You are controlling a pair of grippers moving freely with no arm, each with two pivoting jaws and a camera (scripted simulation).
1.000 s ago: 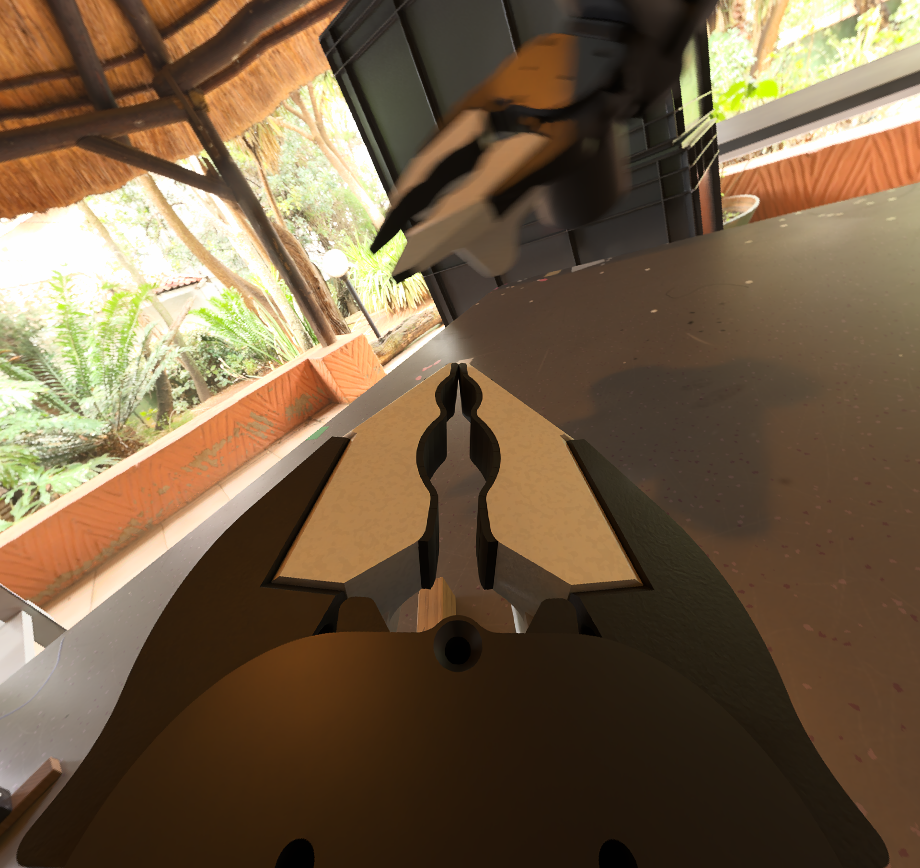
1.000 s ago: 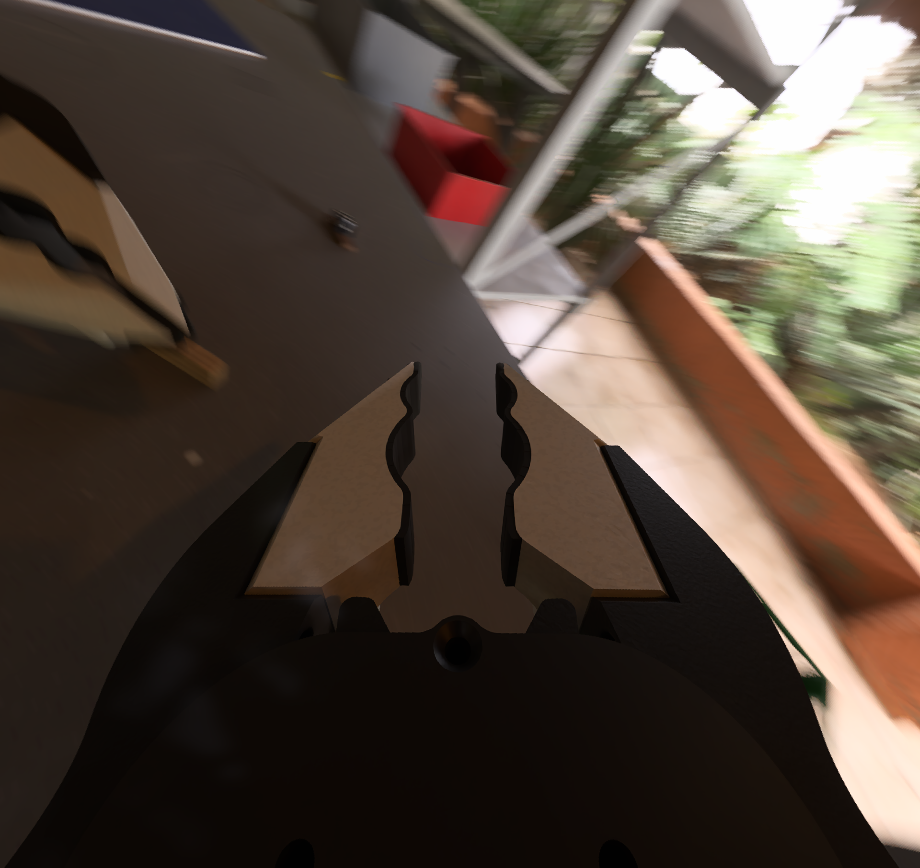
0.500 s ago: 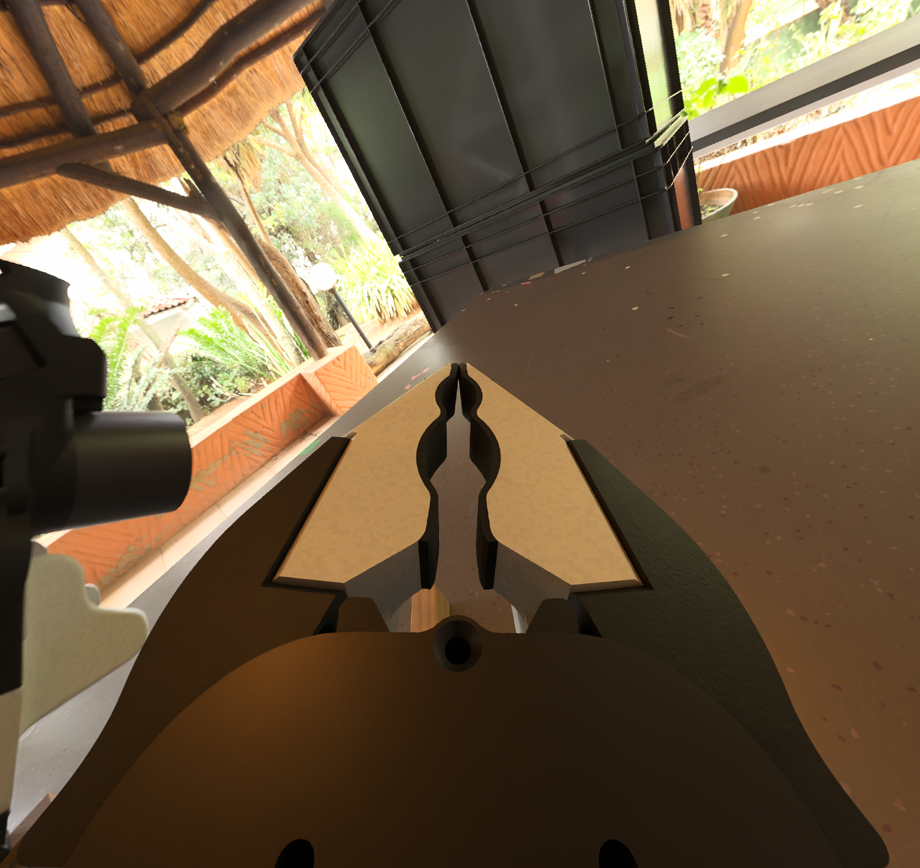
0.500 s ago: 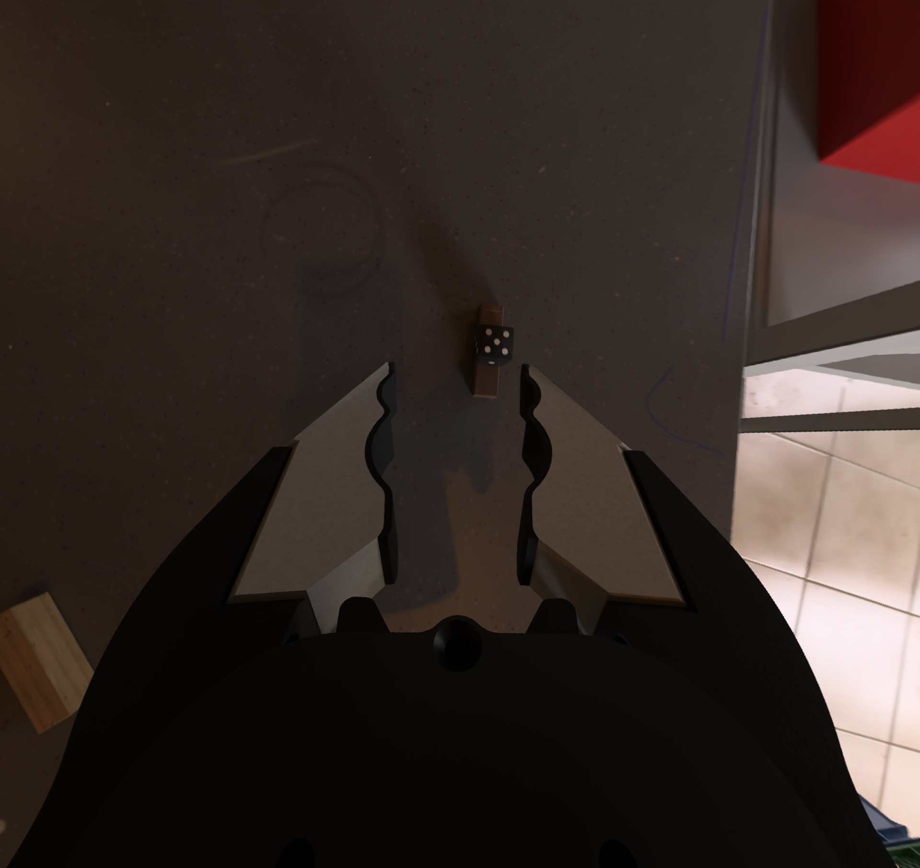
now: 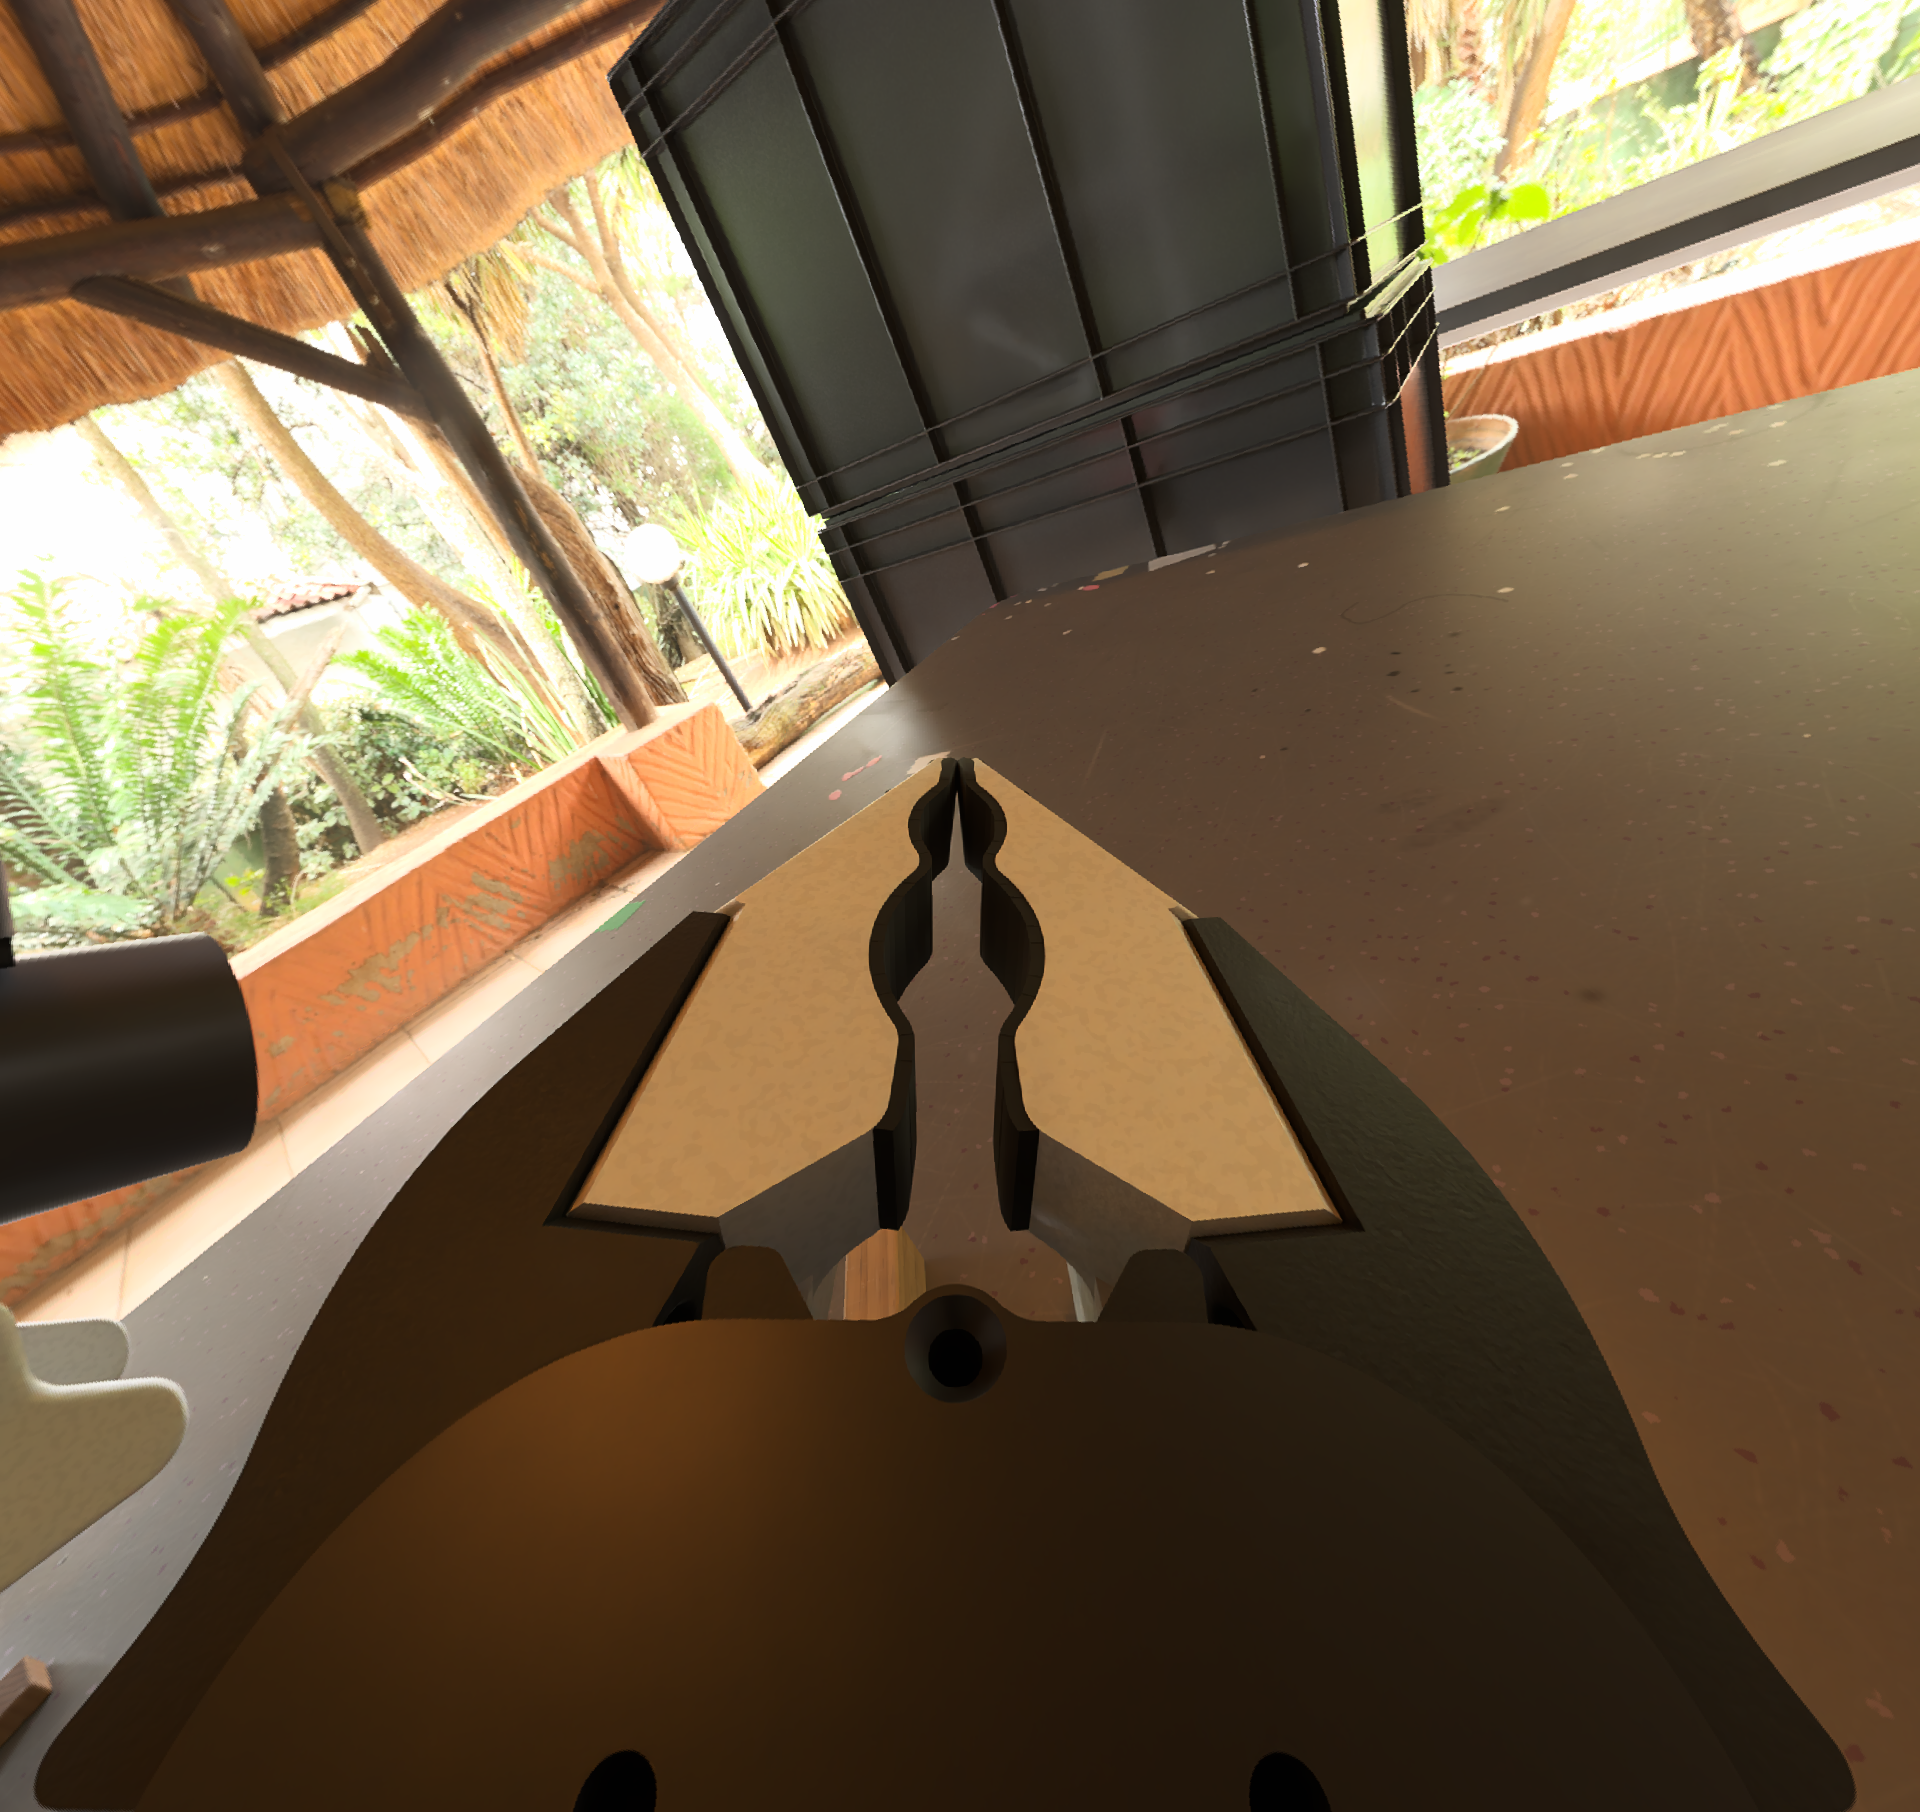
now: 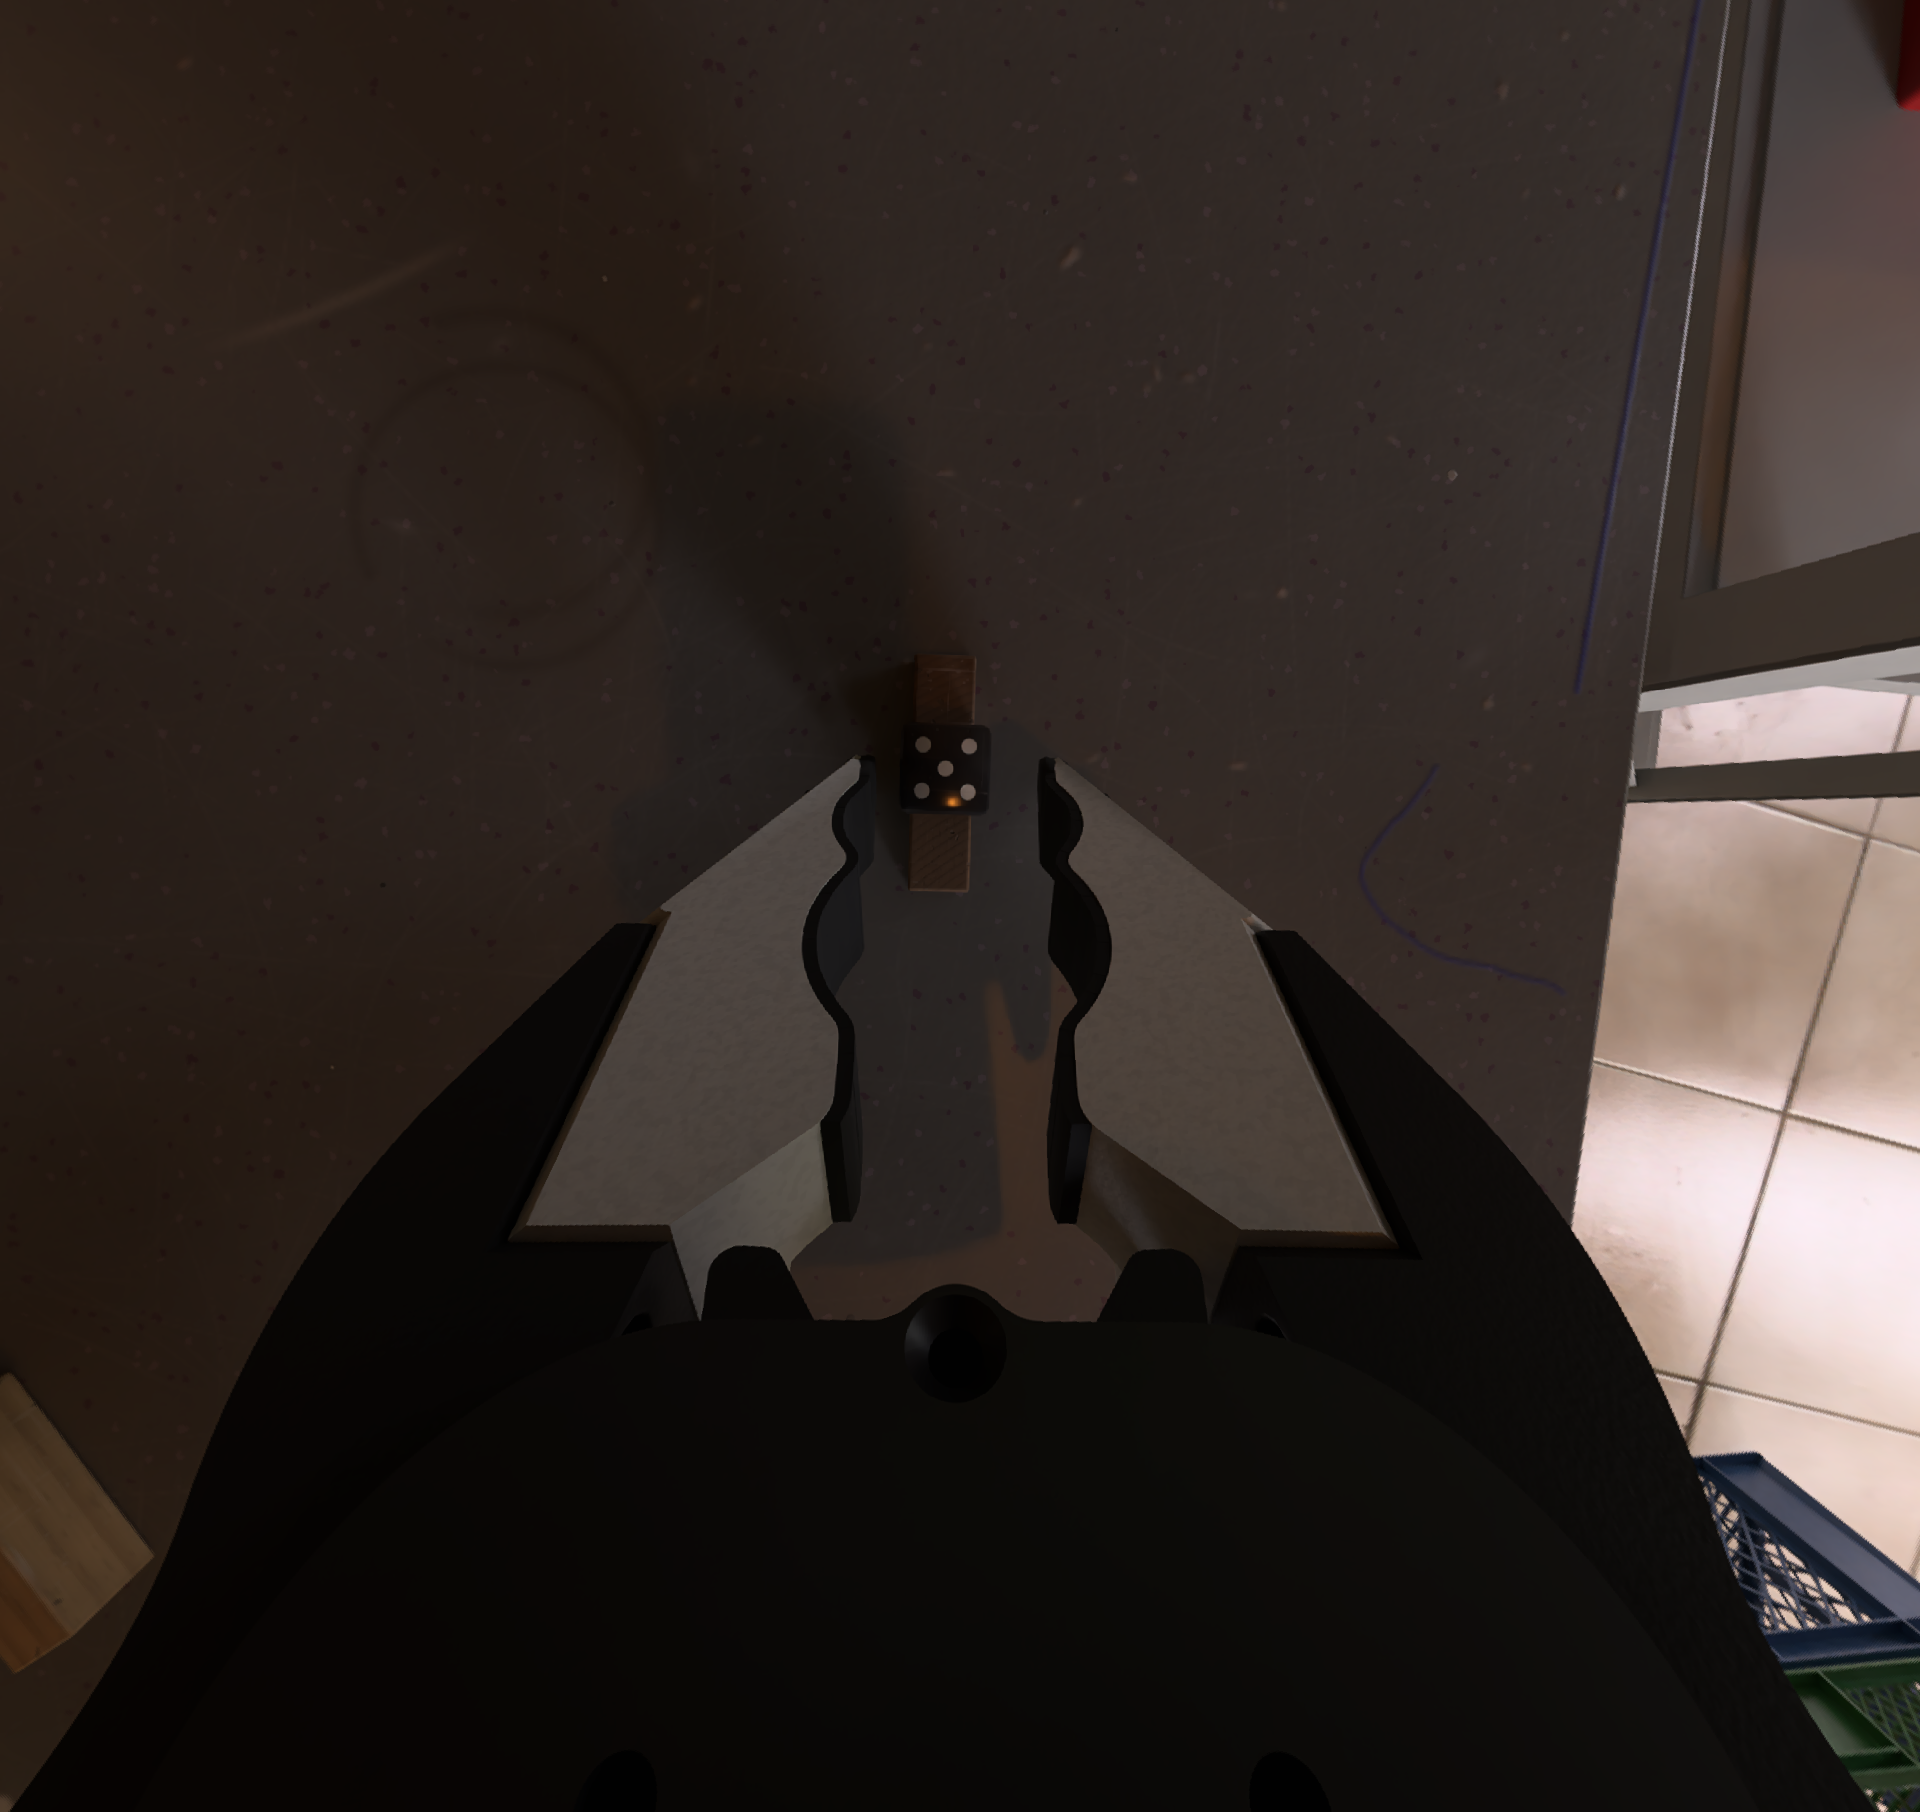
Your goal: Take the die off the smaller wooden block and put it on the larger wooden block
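Right gripper (image 6: 951, 775) spread wide above die (image 6: 943, 768) on small block (image 6: 943, 853); left gripper (image 5: 956, 775) pinched closed, empty.

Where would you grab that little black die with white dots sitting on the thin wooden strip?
Probably from straight above, pinching the black die's two opposite side faces. It overhangs the narrow wooden strip on both sides, so the open right gripper can straddle it without touching the wood.
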